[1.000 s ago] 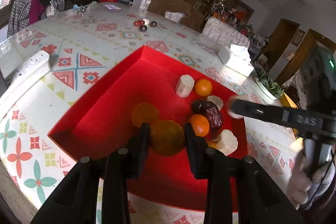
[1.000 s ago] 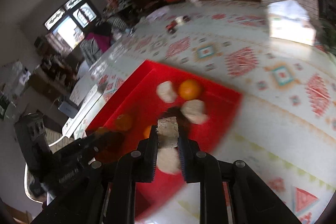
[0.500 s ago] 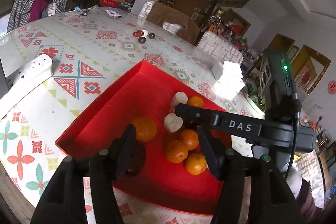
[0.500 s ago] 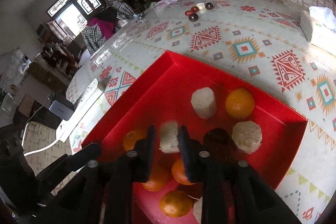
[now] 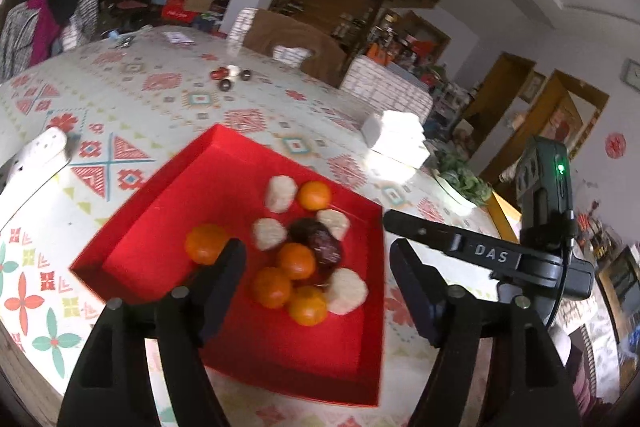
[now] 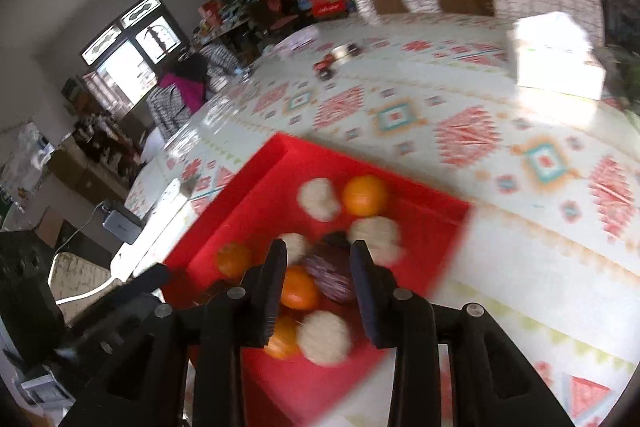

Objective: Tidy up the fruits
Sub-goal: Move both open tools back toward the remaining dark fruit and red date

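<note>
The left gripper is being held above the near side of the red tray, its jaws being opened wide with nothing pinched between them; the fruit seen in the gap is lying below in the tray. The right gripper is likewise being opened, its fingers parted by a narrower gap and nothing being gripped; this view is blurred. The fruits are being kept in the tray: a cluster of oranges is lying in the middle toward the near edge, one orange is lying apart to the left, and another is lying at the far side. Pale peeled chunks are scattered among them, and dark dates are resting at the centre, touching the oranges. The tray is being supported by a table under a patterned cloth. A white tissue box is standing beyond the tray, and a white power strip is lying to its left.
</note>
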The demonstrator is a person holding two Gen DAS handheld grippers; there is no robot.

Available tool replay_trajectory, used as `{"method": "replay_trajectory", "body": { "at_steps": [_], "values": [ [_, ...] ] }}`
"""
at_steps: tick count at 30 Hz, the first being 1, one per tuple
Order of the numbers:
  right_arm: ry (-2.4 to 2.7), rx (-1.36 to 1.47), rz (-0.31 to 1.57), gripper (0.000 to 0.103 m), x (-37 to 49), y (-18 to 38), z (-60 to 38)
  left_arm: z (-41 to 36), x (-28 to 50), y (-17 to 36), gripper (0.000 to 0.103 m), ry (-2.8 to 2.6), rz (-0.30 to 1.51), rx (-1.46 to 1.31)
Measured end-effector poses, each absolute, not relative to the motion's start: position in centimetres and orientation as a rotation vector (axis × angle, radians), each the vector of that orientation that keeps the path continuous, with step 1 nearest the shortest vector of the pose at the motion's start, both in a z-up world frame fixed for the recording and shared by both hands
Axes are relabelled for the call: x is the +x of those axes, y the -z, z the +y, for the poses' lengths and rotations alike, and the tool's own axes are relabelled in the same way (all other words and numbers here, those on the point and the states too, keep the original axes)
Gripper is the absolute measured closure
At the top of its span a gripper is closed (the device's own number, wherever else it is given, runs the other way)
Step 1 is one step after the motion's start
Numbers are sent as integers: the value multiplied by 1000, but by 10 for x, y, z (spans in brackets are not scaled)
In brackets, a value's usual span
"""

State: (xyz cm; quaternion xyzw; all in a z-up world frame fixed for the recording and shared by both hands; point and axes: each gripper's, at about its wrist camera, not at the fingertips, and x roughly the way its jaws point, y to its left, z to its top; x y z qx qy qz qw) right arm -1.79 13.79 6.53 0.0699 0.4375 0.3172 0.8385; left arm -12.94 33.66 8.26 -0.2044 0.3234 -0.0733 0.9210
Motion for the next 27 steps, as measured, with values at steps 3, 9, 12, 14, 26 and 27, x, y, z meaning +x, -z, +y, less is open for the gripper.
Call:
{"method": "replay_trajectory", "body": {
  "at_steps": [3,9,12,14,26,27],
  "values": [
    [-596,151,900,65,-19,-66,92,320,-131,-87,29,175,668,-395],
    [-342,188,882,64,-8,-60,-33,286,-129,-89,28,214,681,-359],
    [-207,224,852,64,-1,-62,-100,266,-126,-87,28,236,699,-343],
    [-127,224,834,64,4,-64,-134,251,-122,-87,28,252,713,-325],
    [98,77,871,64,74,-46,-223,197,-115,-88,28,299,760,-228],
    [106,51,885,64,81,-42,-223,195,-114,-88,28,298,762,-224]
  ]
}}
